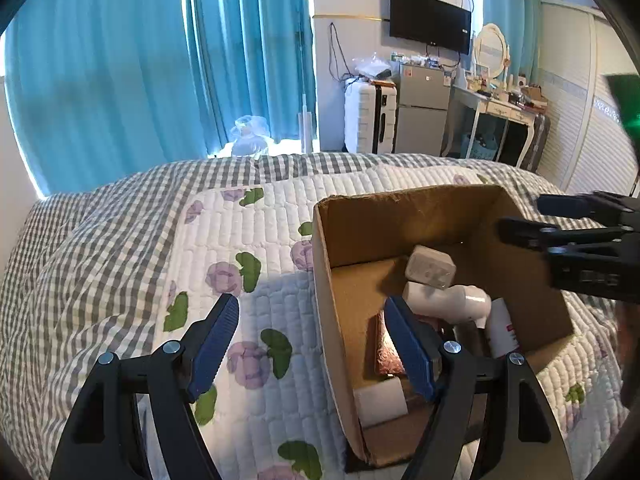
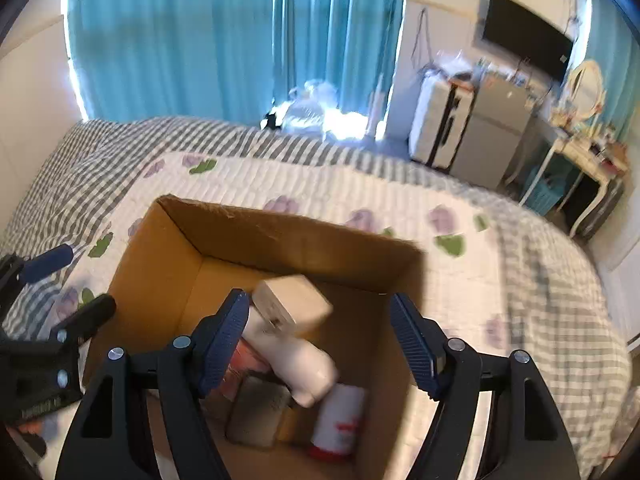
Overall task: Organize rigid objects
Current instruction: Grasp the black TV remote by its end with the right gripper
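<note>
Right wrist view: an open brown cardboard box [image 2: 280,236] on the quilted bed [image 2: 460,292] holds a white charger block [image 2: 294,300], a white nozzle-shaped piece [image 2: 296,360] and a red-labelled white bottle [image 2: 340,420]; its writing is blurred. The right gripper [image 2: 320,340] is spread empty above them; the left gripper [image 1: 312,340] is parted, straddling the box wall.

My left gripper [image 1: 310,330] tilts downward, jaws apart, gripping nothing. My right gripper [image 2: 320,330] tilts downward too, jaws spread wide.

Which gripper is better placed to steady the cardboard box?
Left. The left gripper already straddles the cardboard box wall, one finger each side. The right gripper hangs open above the contents.
</note>
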A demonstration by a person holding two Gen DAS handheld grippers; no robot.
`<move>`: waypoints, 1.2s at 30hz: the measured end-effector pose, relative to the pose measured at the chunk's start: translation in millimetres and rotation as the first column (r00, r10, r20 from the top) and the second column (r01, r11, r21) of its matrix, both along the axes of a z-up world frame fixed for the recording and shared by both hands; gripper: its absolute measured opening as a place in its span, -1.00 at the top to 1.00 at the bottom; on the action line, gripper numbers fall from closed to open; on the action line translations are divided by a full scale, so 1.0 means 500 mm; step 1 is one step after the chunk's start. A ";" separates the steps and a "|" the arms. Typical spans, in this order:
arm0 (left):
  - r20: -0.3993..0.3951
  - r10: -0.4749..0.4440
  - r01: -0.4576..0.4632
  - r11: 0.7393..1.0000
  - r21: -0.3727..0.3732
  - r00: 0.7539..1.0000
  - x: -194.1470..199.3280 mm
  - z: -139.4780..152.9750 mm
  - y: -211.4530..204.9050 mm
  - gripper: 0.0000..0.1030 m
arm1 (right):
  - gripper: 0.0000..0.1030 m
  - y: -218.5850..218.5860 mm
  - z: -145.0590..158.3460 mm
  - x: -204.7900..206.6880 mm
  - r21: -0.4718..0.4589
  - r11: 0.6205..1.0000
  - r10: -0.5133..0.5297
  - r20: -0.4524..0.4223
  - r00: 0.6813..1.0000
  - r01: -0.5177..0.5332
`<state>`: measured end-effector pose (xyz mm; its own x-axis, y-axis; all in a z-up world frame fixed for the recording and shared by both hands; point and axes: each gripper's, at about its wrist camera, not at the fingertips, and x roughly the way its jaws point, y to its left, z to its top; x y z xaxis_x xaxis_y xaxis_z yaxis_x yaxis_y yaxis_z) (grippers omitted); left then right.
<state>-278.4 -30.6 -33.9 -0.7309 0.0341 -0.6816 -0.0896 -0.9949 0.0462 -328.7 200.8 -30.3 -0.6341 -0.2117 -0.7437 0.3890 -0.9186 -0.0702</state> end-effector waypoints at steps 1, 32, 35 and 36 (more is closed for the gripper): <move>-0.005 -0.001 0.001 1.000 -0.001 1.000 0.011 0.006 -0.001 -0.50 | -0.41 0.010 0.014 0.013 0.001 1.000 -0.003 -0.013 1.000 0.003; 0.144 0.150 -0.139 0.987 -0.082 0.978 0.230 -0.197 -0.002 -0.83 | -0.58 -0.028 -0.243 0.300 0.030 0.966 0.253 0.095 0.963 -0.257; 0.167 0.178 -0.174 0.984 -0.041 0.970 0.225 -0.201 -0.026 -0.83 | -0.49 -0.068 -0.266 0.288 0.068 0.950 0.297 0.104 0.949 -0.305; 0.166 0.182 -0.180 0.983 -0.025 0.969 0.225 -0.200 -0.031 -0.83 | -0.44 -0.076 -0.272 0.286 0.080 0.947 0.302 0.101 0.948 -0.310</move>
